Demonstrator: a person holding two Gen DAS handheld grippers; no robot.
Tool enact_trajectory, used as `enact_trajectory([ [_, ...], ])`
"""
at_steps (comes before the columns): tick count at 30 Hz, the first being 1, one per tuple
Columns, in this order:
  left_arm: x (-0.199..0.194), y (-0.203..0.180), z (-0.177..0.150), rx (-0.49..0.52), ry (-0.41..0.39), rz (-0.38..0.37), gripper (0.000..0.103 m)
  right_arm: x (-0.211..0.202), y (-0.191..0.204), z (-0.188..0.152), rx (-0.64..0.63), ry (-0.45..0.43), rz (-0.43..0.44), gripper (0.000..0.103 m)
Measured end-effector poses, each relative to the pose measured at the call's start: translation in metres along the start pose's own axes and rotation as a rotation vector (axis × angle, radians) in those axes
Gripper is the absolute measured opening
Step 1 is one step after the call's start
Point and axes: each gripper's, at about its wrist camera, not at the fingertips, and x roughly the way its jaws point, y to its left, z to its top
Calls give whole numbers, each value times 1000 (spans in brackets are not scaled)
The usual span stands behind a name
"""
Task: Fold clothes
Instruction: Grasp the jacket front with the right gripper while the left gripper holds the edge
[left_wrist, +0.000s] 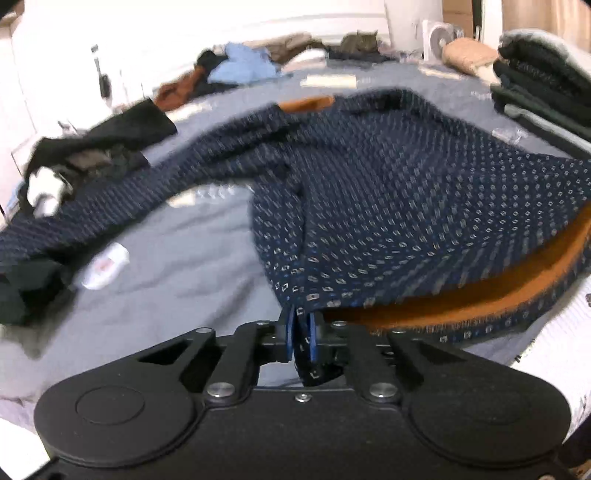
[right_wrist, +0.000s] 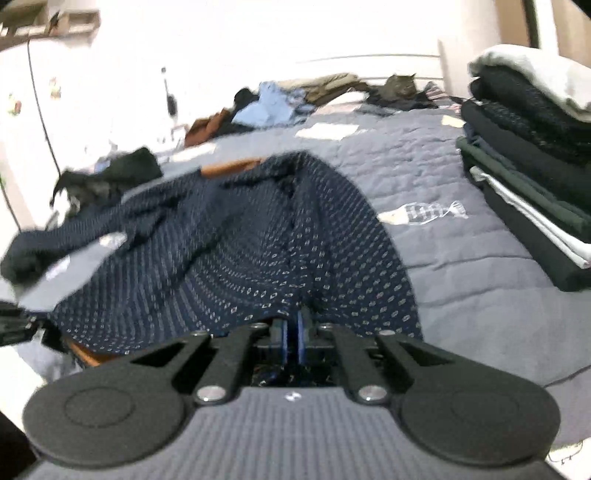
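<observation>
No readable text in either view.
The small white tag (left_wrist: 105, 266) lying on the grey bedspread (left_wrist: 177, 280) carries a reddish mark, too blurred to read; nothing else bears legible words, numbers or brand names.

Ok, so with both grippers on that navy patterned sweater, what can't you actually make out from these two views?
- Left view: the navy patterned sweater runs off the right edge, so its far hem is cut off.
- Left view: the dark clothes at left are motion-blurred; no telling which garments.
- Right view: how much fabric the right hand-held gripper pinches is hidden by its own body.
- Right view: the folded stack is cut by the right edge.
- Both views: the people's hands are out of frame.
</observation>
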Motion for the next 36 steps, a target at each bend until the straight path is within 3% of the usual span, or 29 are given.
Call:
enact_trajectory([
  [3,-35,21,6,-19,-41,-9,6,-8,-3,3,23,-20,18,4],
  [7,-72,32,16,61,-55,15,6,-12,-1,4,7,-4,42,4],
  [13,-65,38,6,137,82,38,6,-3,9,-9,-85,100,22,4],
  [15,-57,43,1,135,117,96,5,-1,12,-13,-112,121,1,4],
  [17,-53,51,-2,111,156,72,6,8,15,-21,-164,187,-30,6],
  [20,-57,57,0,49,117,65,6,20,19,-30,-218,272,-65,8],
  [25,-64,40,10,-52,3,-61,8,11,14,-26,-142,241,-38,11],
  [26,-64,35,12,-68,-26,-95,14,8,11,-24,-109,230,-29,12],
  [27,-65,29,14,-85,-55,-130,27,4,8,-23,-79,216,-20,14],
  [29,-62,14,19,-120,-115,-190,42,-3,0,-21,-19,182,-12,29],
  [32,-47,-14,27,-166,-181,-275,42,-12,-13,-16,56,122,-23,45],
  [36,-22,-45,28,-192,-210,-342,42,-19,-38,-11,156,61,-86,50],
])
